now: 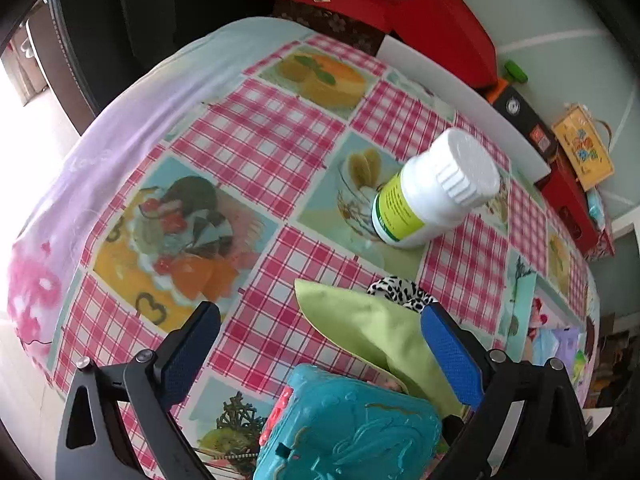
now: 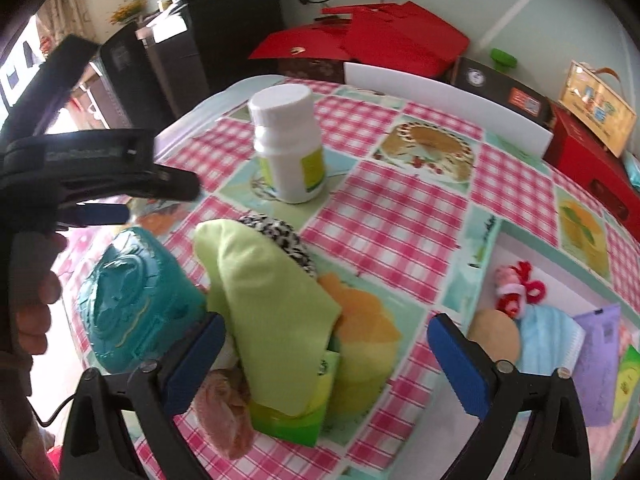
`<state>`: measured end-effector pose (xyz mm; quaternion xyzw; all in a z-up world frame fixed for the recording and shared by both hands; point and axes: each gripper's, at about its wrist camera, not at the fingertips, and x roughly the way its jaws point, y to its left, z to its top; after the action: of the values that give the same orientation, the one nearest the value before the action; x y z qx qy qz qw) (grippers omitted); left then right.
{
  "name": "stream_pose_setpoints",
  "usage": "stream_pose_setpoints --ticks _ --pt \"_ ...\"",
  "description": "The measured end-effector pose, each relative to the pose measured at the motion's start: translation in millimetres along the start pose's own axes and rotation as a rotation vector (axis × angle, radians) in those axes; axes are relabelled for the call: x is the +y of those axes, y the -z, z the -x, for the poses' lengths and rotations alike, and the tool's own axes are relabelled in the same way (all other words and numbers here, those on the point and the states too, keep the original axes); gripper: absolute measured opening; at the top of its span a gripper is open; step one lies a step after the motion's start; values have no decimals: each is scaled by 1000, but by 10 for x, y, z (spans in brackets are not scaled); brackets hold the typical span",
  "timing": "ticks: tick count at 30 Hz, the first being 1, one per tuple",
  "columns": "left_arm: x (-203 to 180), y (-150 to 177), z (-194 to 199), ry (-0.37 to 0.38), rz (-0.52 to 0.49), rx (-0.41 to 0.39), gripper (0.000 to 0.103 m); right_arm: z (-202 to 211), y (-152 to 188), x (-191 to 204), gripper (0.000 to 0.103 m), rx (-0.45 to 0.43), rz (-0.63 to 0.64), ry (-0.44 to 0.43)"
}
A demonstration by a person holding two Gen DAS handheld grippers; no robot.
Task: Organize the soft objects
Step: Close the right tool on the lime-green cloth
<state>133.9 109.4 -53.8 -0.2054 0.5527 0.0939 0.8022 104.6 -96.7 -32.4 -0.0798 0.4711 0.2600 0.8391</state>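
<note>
**Approach to the soft pile, with nothing yet gripped**

Nearest the right wrist camera, the right hand-held gripper (image 2: 326,344) is seen with its jaws spread wide; the green cloth (image 2: 272,304) lies between them, but no pad presses on it. Beside that cloth a pinkish fluffy item (image 2: 226,408) and a green packet (image 2: 292,420) are seen, with a teal moulded case (image 2: 136,300) just to the left. The left hand-held gripper (image 1: 320,350) is likewise spread, above the case and cloth, holding nothing. To the right, a white tray (image 2: 492,256) already holds a red-and-pink knitted toy (image 2: 516,290), a blue face mask (image 2: 548,336) and a round tan pad (image 2: 496,340). Farther off, a spotted scrunchie (image 2: 280,236) is half covered by the cloth, and a white bottle (image 2: 288,144) stands on the counter (image 2: 400,216).

The step in hand is judged to be a reach for the next soft item. A lower descent and a closing on the cloth alone are called for, with the case and packet left undisturbed.
</note>
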Motion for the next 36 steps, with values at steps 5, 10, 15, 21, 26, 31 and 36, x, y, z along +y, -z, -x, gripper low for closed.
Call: stream_pose_setpoints --ticks 5,10,15,21,26,31,36 --pt "-1 -4 -39 -9 6 11 100 -86 -1 66 83 12 29 -28" --pt "12 -2 -51 -7 12 14 100 -159 1 171 63 24 67 -100" --pt "6 -15 -54 -2 8 16 100 -240 14 191 27 49 69 -121" --pt "12 -25 -70 -3 14 18 100 -172 -31 98 8 17 36 -118" --pt "3 -24 -45 2 14 8 100 -89 -63 60 5 -10 24 -107" --pt "-10 -31 4 14 16 -9 100 70 -124 22 5 -64 9 -94" --pt "-57 -32 36 22 8 -21 100 214 -166 -47 5 -108 -8 -76"
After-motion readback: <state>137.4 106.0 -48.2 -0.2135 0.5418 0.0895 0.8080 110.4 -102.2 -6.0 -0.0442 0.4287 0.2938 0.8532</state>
